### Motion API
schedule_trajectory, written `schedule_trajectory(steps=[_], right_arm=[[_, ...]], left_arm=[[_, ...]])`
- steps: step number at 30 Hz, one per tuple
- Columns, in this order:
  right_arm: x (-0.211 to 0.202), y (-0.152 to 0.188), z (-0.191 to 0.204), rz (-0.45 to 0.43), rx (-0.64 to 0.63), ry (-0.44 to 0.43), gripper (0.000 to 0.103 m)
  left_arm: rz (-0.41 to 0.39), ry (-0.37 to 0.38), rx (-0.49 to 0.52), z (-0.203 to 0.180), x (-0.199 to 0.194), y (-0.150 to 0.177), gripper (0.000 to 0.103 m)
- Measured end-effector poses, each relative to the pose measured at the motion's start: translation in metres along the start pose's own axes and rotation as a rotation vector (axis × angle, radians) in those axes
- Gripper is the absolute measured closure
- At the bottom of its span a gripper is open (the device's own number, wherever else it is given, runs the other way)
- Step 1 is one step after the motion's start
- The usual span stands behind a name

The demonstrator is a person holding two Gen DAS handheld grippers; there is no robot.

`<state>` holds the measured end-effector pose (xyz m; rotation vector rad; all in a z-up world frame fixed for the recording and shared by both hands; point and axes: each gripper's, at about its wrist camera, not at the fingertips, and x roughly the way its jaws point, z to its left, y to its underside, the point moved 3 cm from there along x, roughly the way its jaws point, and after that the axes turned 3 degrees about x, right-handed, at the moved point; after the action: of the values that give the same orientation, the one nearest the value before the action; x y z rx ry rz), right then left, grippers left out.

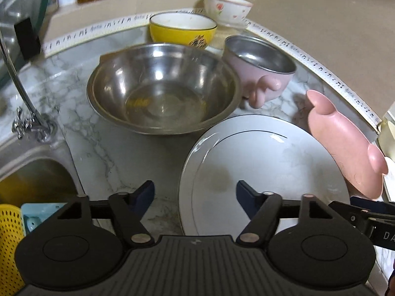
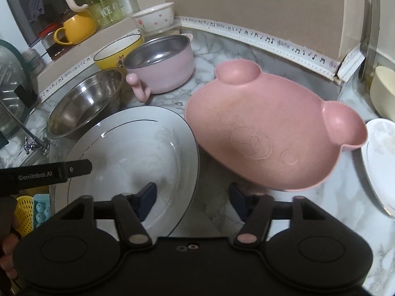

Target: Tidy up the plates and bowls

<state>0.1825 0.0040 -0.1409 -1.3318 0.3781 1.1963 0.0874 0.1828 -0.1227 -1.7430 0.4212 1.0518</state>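
A large white plate (image 1: 266,167) (image 2: 128,153) lies on the marble counter. A pink bear-shaped plate (image 2: 269,128) (image 1: 345,143) lies tilted, leaning on the white plate's right rim. Behind stand a steel bowl (image 1: 163,86) (image 2: 84,101), a pink steel-lined bowl with handles (image 1: 261,66) (image 2: 163,61), a yellow bowl (image 1: 182,29) (image 2: 116,51) and a white flowered bowl (image 1: 227,6) (image 2: 154,16). My left gripper (image 1: 195,194) is open, its jaws straddling the white plate's left rim. My right gripper (image 2: 192,197) is open, between the white plate and the pink plate.
A sink (image 1: 34,175) with a tap (image 1: 27,120) lies left. A yellow strainer (image 1: 9,241) and blue tray (image 1: 37,214) sit near it. Another white plate (image 2: 380,162) and a cream container (image 2: 385,91) are at right. A yellow mug (image 2: 76,28) stands on the ledge.
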Motion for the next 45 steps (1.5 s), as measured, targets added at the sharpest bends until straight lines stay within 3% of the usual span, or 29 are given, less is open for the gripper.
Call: schedule_trajectory(steps=[4,8,12,18,26,45], right_arm=[[0.008,-0.003,-0.002,0.019,0.039,-0.013,0.063],[0.012,-0.002,-0.007,0.043,0.091,-0.030,0.079],[0.011,0.001,-0.009,0.045,0.117,-0.071,0.092],[0.008,0.003,-0.008,0.042,0.112,-0.072,0.092],[-0.011,0.021,-0.022,0.066,0.122,-0.071,0.092],[-0.046,0.059,-0.037,0.087,0.141,-0.038,0.091]], left_arm=[[0.017,0.030,-0.017,0.003,0.003,-0.001,0.045],[0.042,0.045,-0.023,0.003,0.006,0.000,0.067],[0.047,0.044,-0.014,0.002,0.005,0.002,0.072],[0.060,0.054,0.004,0.001,0.000,0.005,0.077],[0.056,0.090,0.047,-0.012,-0.025,0.023,0.077],[0.079,0.094,0.093,-0.034,-0.053,0.060,0.077]])
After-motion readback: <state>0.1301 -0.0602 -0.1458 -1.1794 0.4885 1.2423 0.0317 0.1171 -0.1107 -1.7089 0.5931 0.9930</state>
